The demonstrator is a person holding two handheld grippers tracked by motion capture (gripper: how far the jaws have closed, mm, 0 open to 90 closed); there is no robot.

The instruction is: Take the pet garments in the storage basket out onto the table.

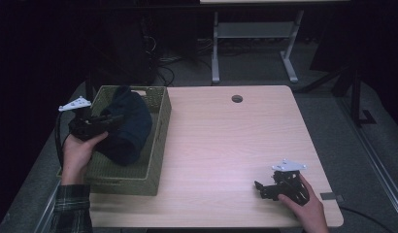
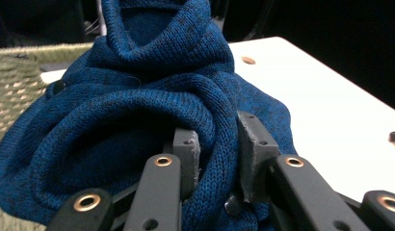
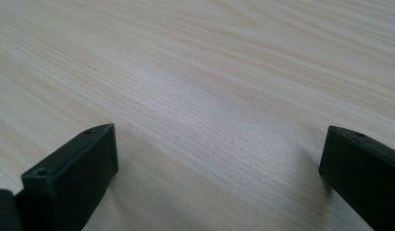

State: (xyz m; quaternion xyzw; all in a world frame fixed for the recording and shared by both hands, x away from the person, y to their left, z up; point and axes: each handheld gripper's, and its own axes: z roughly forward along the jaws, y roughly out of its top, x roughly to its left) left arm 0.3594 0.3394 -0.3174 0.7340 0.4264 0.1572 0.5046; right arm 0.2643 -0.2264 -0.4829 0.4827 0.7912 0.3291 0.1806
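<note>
Two grippers are in my hands, one at each side of the table (image 1: 226, 141). My left gripper (image 1: 117, 118) is over the woven green basket (image 1: 160, 141) that sits at the table's left edge, and its jaws are clamped on a fold of the dark blue knitted garment (image 1: 131, 126); in the left gripper view the grey pads (image 2: 188, 154) pinch a thick roll of the knit (image 2: 152, 96) between them. The garment bulges up out of the basket in a loose heap, with most of its bulk toward the basket's far half and part of it draped down inside toward the near wall. I cannot see any label, tag or writing on the knit, and the basket's weave carries no print that I can read. My right gripper (image 1: 259, 187) rests low near the table's near right corner, pointing left across the wood, well apart from the basket. In the right gripper view its two black jaws stand wide apart with bare pale wood grain between them, so it holds nothing. A small round hole (image 1: 237, 98) sits near the middle of the table's far edge. A strip of grey tape (image 1: 331, 196) lies at the right edge just beside my right hand (image 1: 306, 206). My left hand (image 1: 80, 148) grips its gripper's body just outside the basket's left wall.
</note>
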